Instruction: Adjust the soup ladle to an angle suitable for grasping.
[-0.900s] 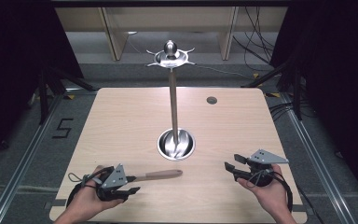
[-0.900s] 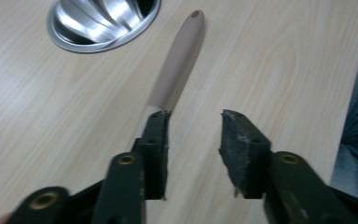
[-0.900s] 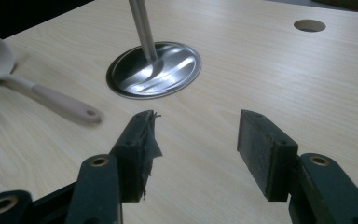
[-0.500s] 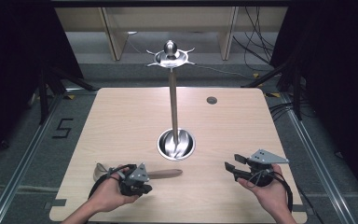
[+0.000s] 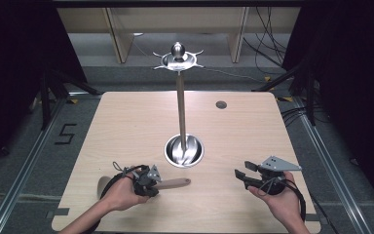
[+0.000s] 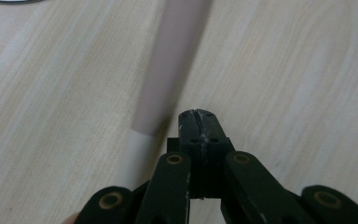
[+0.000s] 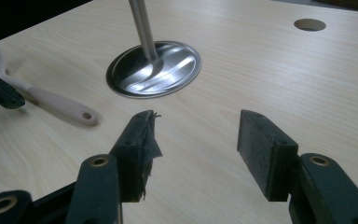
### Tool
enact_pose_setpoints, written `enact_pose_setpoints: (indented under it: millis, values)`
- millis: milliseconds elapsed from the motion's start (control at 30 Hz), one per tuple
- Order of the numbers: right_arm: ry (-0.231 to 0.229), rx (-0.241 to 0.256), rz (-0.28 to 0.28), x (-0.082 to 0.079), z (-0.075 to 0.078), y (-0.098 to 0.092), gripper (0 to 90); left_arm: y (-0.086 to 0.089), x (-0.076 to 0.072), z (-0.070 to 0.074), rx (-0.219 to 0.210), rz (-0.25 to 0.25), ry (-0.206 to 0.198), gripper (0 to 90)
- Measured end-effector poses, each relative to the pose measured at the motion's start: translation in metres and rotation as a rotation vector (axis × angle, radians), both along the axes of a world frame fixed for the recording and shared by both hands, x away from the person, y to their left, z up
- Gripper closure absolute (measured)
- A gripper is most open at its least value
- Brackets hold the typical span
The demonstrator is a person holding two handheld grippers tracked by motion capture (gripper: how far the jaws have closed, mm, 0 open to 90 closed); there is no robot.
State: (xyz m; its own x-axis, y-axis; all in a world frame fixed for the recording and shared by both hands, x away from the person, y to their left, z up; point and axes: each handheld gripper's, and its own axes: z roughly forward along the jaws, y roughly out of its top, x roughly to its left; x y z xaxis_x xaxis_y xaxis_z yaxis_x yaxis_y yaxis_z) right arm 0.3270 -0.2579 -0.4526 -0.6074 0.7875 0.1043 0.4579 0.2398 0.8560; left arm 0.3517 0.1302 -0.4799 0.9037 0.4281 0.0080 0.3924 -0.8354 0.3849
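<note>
The wooden spoon (image 5: 168, 184) lies flat on the worktop (image 5: 126, 122) at about 7 o'clock from the stand's round base (image 5: 184, 150), its handle pointing toward 3 o'clock. The left gripper (image 5: 148, 183) sits over the spoon's middle with jaws pressed together, empty in its own view, probably lining up to grasp. The right gripper (image 5: 239, 176) hovers at 5 o'clock, jaws wide, seemingly waiting.

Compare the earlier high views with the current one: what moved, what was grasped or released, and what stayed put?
The left tool travelled rightward along the wooden utensil, from its wide end onto the handle; its jaws are closed, beside the handle, gripping nothing. The utensil, the right tool with its jaws open, and the metal stand kept their places.
</note>
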Motion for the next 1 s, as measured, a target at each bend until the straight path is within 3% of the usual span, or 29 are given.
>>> enact_pose_setpoints:
  millis: [167, 367, 533, 600, 733, 867, 1000]
  values:
    - [-0.004, -0.002, 0.004, 0.0, 0.0, -0.001, 46.8, -0.003, 0.005, -0.001, 0.022, 0.007, -0.008, 89.5]
    - [0.002, -0.003, 0.004, 0.0, 0.0, 0.0, 46.8, -0.006, 0.01, -0.004, 0.023, 0.031, 0.015, 89.6]
    - [-0.018, -0.004, 0.002, 0.001, -0.001, -0.001, 46.8, -0.008, 0.015, -0.004, 0.051, 0.035, -0.017, 89.6]
    - [0.028, 0.022, -0.01, -0.002, 0.0, 0.001, 46.8, -0.009, 0.018, -0.004, 0.048, 0.042, -0.015, 89.6]
    - [0.011, 0.014, 0.004, 0.0, -0.002, 0.001, 46.7, -0.01, 0.021, -0.004, 0.057, 0.054, -0.028, 89.5]
    - [-0.001, 0.004, 0.007, 0.0, -0.001, -0.001, 46.7, -0.007, 0.024, -0.003, 0.051, 0.075, -0.038, 89.5]
    - [0.006, 0.01, 0.009, 0.0, -0.001, -0.001, 46.8, -0.004, 0.023, -0.002, 0.011, 0.094, -0.051, 89.4]
